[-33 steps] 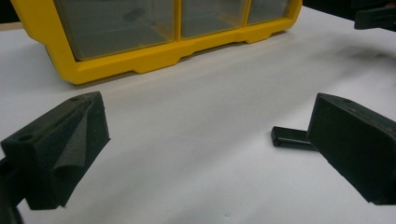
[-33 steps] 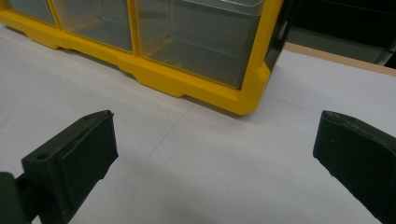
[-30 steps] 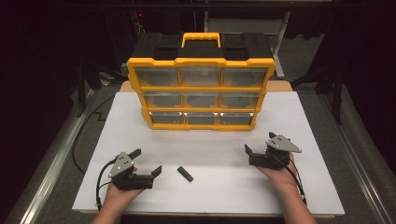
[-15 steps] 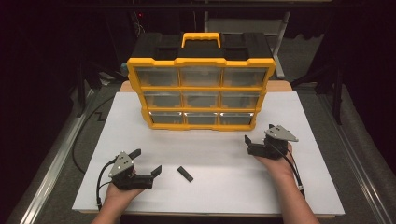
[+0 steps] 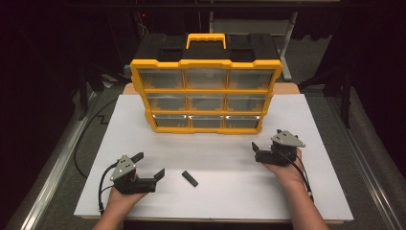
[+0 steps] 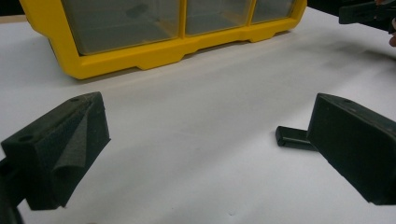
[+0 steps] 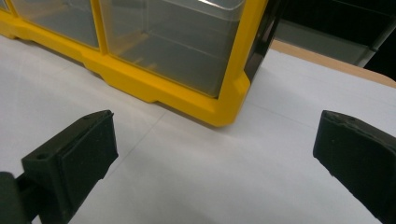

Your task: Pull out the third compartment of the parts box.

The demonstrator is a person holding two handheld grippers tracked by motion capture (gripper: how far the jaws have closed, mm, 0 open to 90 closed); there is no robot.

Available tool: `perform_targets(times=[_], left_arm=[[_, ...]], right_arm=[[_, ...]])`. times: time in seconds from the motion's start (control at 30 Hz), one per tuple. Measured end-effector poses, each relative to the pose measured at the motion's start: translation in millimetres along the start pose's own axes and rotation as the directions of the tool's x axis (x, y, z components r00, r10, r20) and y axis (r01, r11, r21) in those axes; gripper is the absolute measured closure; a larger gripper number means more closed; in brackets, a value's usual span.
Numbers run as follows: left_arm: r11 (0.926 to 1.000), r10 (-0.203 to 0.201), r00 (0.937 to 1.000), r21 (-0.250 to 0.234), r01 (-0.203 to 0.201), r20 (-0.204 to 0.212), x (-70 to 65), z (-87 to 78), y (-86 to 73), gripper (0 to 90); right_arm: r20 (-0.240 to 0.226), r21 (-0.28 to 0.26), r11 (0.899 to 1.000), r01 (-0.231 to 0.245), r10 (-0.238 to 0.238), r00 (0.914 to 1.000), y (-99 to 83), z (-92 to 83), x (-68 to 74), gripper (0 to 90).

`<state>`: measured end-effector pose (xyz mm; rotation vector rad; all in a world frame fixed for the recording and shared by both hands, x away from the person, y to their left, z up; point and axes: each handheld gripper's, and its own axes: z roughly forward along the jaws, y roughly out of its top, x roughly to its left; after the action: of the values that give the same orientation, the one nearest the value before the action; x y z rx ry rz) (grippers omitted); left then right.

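Note:
A yellow organizer (image 5: 206,96) with clear drawers and a black back stands upright at the far middle of the white table (image 5: 311,191). A small black bar (image 5: 190,178) lies flat on the table near the front. My left gripper (image 5: 149,165) rests just left of the bar, open and empty. In the left gripper view the gripper (image 6: 208,105) is open, and the bar (image 6: 292,138) lies partly behind the right jaw. My right gripper (image 5: 267,139) is open and empty near the organizer's lower right corner. The right gripper view has the gripper (image 7: 217,123) facing that corner (image 7: 224,109).
Dark floor and metal rails (image 5: 52,172) flank the table. Cables (image 5: 81,148) trail off the left side. The white surface between the two hands is bare apart from the bar. My other gripper (image 6: 369,11) appears at the top right of the left gripper view.
My right gripper has shifted a little forward toward the organizer's lower right corner. The left gripper and the black bar have stayed put.

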<state>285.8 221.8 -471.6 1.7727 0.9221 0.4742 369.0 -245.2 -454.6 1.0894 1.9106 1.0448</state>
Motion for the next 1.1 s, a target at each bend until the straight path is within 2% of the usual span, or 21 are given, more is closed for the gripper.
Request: perform_targets(times=[0.07,0.27,0.43,0.47,0.53,0.6,0.73,0.77,0.93,1.03,1.07,1.1], left_arm=[[0.9999,-0.008,0.9999,-0.014,0.008,0.008,1.1,-1.8,0.8,0.7],[0.9999,0.006,0.9999,-0.009,-0.006,-0.012,1.0,-3.2,0.8,0.8],[0.9993,0.019,0.9998,-0.032,-0.020,-0.009,-0.3,-2.8,-0.1,0.3],[0.9988,0.021,0.9997,-0.044,-0.022,-0.008,-0.6,-2.6,-1.1,0.3],[0.9988,0.021,0.9997,-0.045,-0.022,-0.008,-1.0,-2.0,-1.7,0.3],[0.9988,0.023,0.9997,-0.044,-0.023,0.000,-1.0,-1.5,-2.1,0.3],[0.9985,0.032,0.9995,-0.045,-0.032,0.005,-1.7,-1.1,-2.4,0.3],[0.9981,0.034,0.9994,-0.051,-0.034,0.005,-2.0,-1.8,-2.2,0.3],[0.9982,0.033,0.9994,-0.051,-0.032,0.008,-1.7,-2.8,-2.0,0.3],[0.9976,0.036,0.9993,-0.060,-0.035,0.006,-2.8,-3.8,-1.5,0.3],[0.9976,0.036,0.9993,-0.060,-0.035,0.006,-2.8,-3.8,-1.5,0.3],[0.9975,0.037,0.9993,-0.061,-0.036,0.006,-3.0,-4.0,-1.5,0.3]], right_arm=[[0.000,0.007,1.000,0.009,-0.009,1.0000,-1.2,-1.3,-1.2,0.0],[0.011,0.038,0.999,0.034,-0.035,0.9993,-7.9,-10.6,-5.1,0.0],[0.014,0.067,0.995,0.068,-0.069,0.9975,-11.9,-13.0,-6.2,0.0],[0.018,0.076,0.992,0.100,-0.102,0.9946,-12.6,-13.1,-5.6,0.0],[0.015,0.082,0.991,0.108,-0.109,0.9939,-13.0,-13.0,-4.4,0.0],[0.012,0.095,0.984,0.152,-0.154,0.9881,-13.9,-12.4,-1.1,0.0],[0.002,0.106,0.977,0.183,-0.184,0.9829,-14.7,-11.4,2.1,0.0],[-0.004,0.117,0.970,0.211,-0.212,0.9772,-15.1,-10.3,4.2,0.0],[-0.005,0.125,0.963,0.238,-0.239,0.9710,-15.2,-9.7,7.4,0.0],[0.002,0.133,0.954,0.268,-0.271,0.9626,-15.4,-9.7,9.3,0.0],[0.002,0.133,0.954,0.268,-0.271,0.9626,-15.4,-9.7,9.3,0.0],[0.001,0.135,0.948,0.288,-0.291,0.9566,-15.4,-10.2,10.8,0.0]])
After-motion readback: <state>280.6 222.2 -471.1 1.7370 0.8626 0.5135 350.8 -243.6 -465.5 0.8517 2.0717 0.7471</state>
